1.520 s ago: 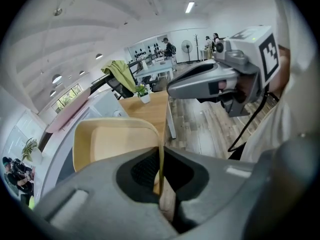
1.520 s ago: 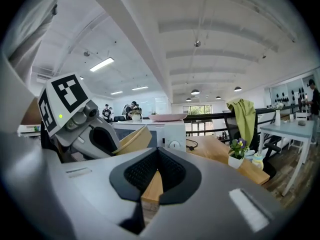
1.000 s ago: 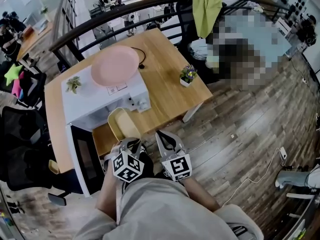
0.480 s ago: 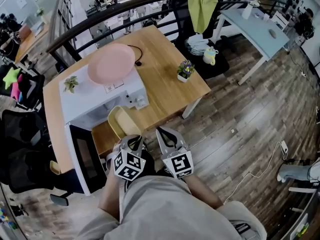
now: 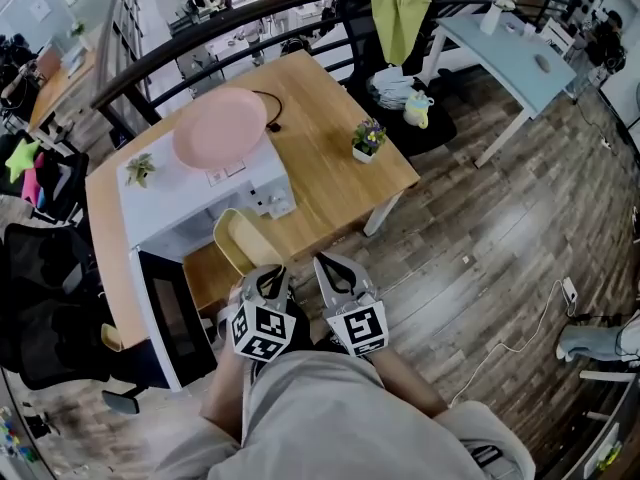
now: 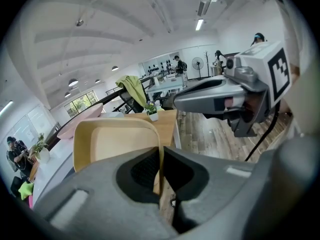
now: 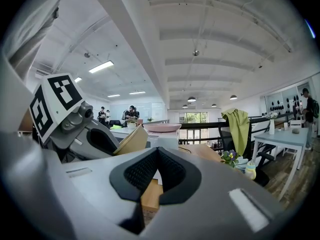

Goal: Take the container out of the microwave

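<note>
The container [image 5: 238, 243] is a pale yellow rectangular tray with rounded corners, held in front of the white microwave [image 5: 190, 198], whose door [image 5: 172, 320] hangs open to the left. My left gripper [image 5: 266, 280] is shut on the tray's near rim; in the left gripper view the thin rim [image 6: 159, 156] runs between the pads and the container [image 6: 112, 141] stretches away. My right gripper [image 5: 334, 268] hovers just to the right, shut with nothing in it. In the right gripper view the right gripper [image 7: 157, 156] shows closed pads, with the container [image 7: 131, 140] off to its left.
A pink plate [image 5: 220, 128] and a small plant [image 5: 140, 168] rest on top of the microwave. The wooden table [image 5: 320, 173] carries a little flower pot [image 5: 367, 143]. A black railing [image 5: 250, 13] runs behind; a black chair [image 5: 45, 288] stands at the left.
The left gripper has lifted a little with the container still in its grip. The right gripper has stayed where it was.
</note>
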